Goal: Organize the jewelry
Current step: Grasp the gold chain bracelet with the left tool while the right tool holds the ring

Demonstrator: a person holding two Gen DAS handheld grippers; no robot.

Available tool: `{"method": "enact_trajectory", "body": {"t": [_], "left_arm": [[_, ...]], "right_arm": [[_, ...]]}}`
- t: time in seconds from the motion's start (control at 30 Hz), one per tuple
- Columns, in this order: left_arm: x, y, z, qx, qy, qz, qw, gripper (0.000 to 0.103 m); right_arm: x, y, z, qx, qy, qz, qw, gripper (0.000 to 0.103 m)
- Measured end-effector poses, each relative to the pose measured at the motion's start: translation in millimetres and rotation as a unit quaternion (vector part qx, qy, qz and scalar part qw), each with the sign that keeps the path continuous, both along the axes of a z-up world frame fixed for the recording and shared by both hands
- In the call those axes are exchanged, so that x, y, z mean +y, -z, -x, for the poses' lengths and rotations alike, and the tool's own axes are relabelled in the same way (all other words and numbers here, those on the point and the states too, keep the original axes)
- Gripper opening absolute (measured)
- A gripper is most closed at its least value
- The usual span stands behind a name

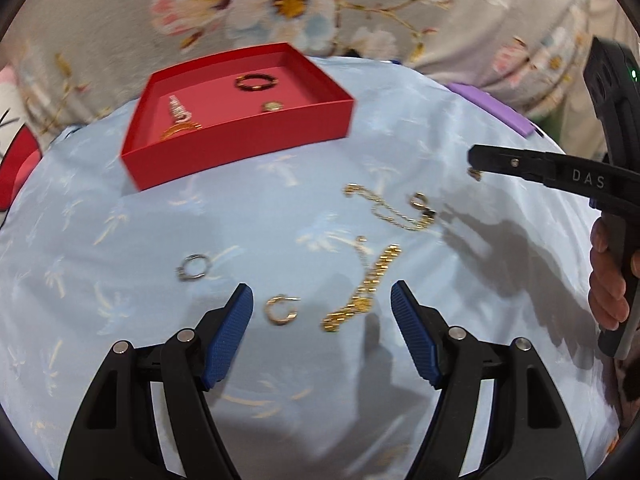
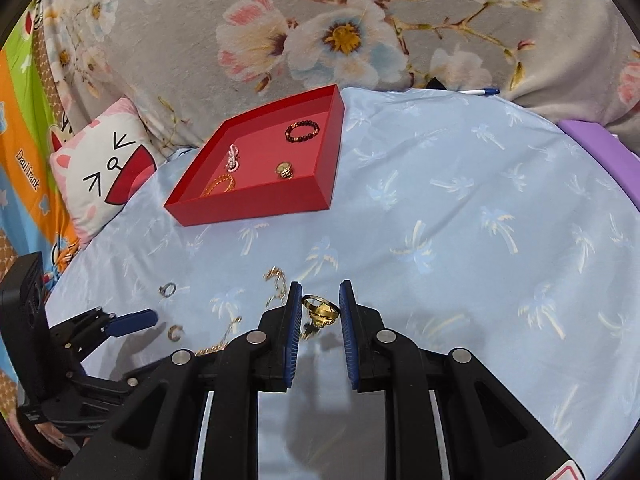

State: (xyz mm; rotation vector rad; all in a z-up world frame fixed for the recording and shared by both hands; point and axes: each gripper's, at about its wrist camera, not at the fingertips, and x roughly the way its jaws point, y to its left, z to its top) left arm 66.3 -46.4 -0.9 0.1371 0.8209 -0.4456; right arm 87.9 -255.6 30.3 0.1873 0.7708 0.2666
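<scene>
Right tongs (image 2: pixel 320 306): clamped on a gold ring (image 2: pixel 319 312).
Left tongs (image 1: pixel 322 304): open, empty.
Red tray (image 2: pixel 256 204): near cloth's (image 2: pixel 440 208) far edge.

- A gold ring (image 2: pixel 320 312) is pinched between two blue pads, in front of the red tray (image 2: pixel 256 210).
- The red tray holds a dark bead bracelet (image 2: pixel 302 130).
- Gold chains (image 1: pixel 362 290) lie in front of the tray.

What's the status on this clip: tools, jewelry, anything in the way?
Right tool shut on gold ring. Left tool open over hoop and chain. Red tray holds four pieces. Path to tray clear.
</scene>
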Motion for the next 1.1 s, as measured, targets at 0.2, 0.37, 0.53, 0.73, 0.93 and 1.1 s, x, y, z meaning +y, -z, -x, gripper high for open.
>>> {"method": "enact_trajectory", "body": {"t": [0.2,0.37,0.53,0.73,0.93,1.1], "left_arm": [[-32.5,13.8,-11.1,0.021,0.022,-0.032,0.999,0.054],[-42.5,15.3,-11.4,0.006,0.033,-0.043,0.9985,0.033],[-46.6,15.6,-6.0,0.005,0.057,-0.034,0.9978,0.008],[-42.8,14.7,-6.2,0.013,0.061,-0.017,0.9979,0.005],[-29.2,-5.2,-4.6,-0.001,0.045,0.009,0.999,0.005],[-13.9,-26.4,-7.9,-0.016,0.03,0.027,0.9991,0.005]], "right_arm": [[3.4,-0.4,12.9,0.002,-0.004,0.005,1.0,0.018],[1.1,-4.5,17.9,-0.002,-0.003,0.001,1.0,0.018],[1.3,-3.1,17.4,0.005,-0.004,0.001,1.0,0.018],[3.4,-3.5,16.5,0.005,-0.007,0.001,1.0,0.018],[5.7,-7.3,19.6,-0.005,-0.013,0.003,1.0,0.018],[9.0,-12.4,23.3,-0.011,-0.023,0.001,1.0,0.018]]}}
